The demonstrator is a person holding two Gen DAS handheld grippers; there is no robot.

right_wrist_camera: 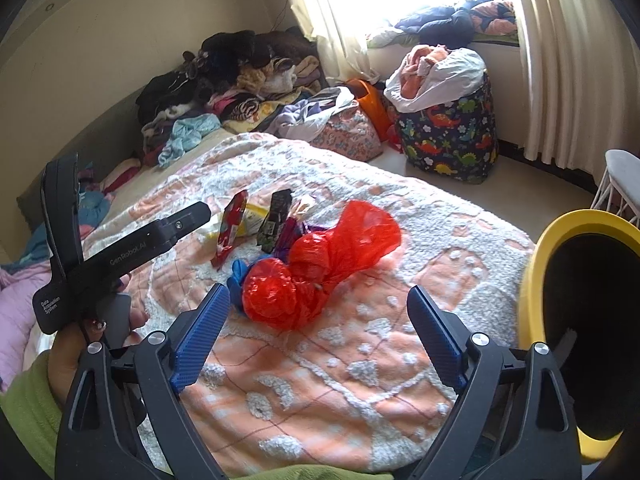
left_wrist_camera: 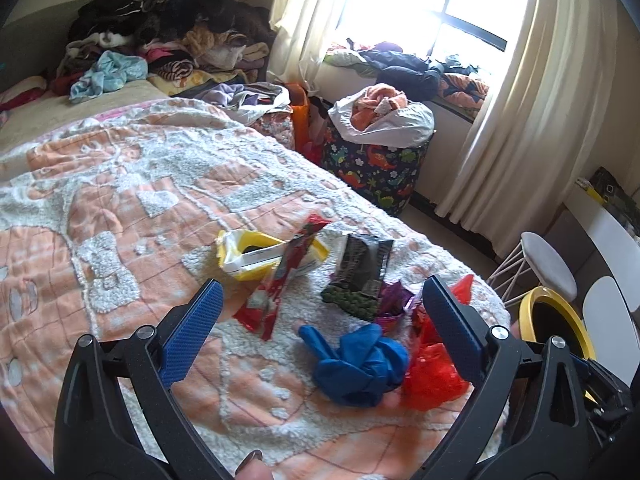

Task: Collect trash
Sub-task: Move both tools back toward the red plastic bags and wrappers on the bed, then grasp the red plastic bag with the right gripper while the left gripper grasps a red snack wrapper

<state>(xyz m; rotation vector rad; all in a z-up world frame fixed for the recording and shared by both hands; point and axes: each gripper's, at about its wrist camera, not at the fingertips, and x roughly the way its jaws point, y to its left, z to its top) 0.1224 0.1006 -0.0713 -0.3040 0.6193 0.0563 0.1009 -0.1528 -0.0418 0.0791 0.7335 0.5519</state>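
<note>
Seemingly nothing is collected yet: wrappers (left_wrist_camera: 280, 280), blue glove (left_wrist_camera: 356, 360) and red bag (right_wrist_camera: 320, 264) lie on the bed (right_wrist_camera: 320, 380). Both grippers, left gripper (left_wrist_camera: 320, 336) and right gripper (right_wrist_camera: 320, 336), gape empty beside the yellow bin (right_wrist_camera: 536, 280).

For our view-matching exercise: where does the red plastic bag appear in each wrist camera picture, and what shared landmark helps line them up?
Left wrist: red plastic bag lies low and right on the blanket, beside the right-hand finger.
Right wrist: red plastic bag sits near the centre, beyond the fingers.
Shared landmark: dinosaur-print basket below the window.

Bed (left_wrist_camera: 120, 208) under orange-white blanket, frame centre; upon it lay red bag (right_wrist_camera: 320, 272), blue glove (left_wrist_camera: 356, 364), yellow packet (left_wrist_camera: 256, 256), dark wrapper (left_wrist_camera: 360, 276), red wrapper (left_wrist_camera: 280, 284).
</note>
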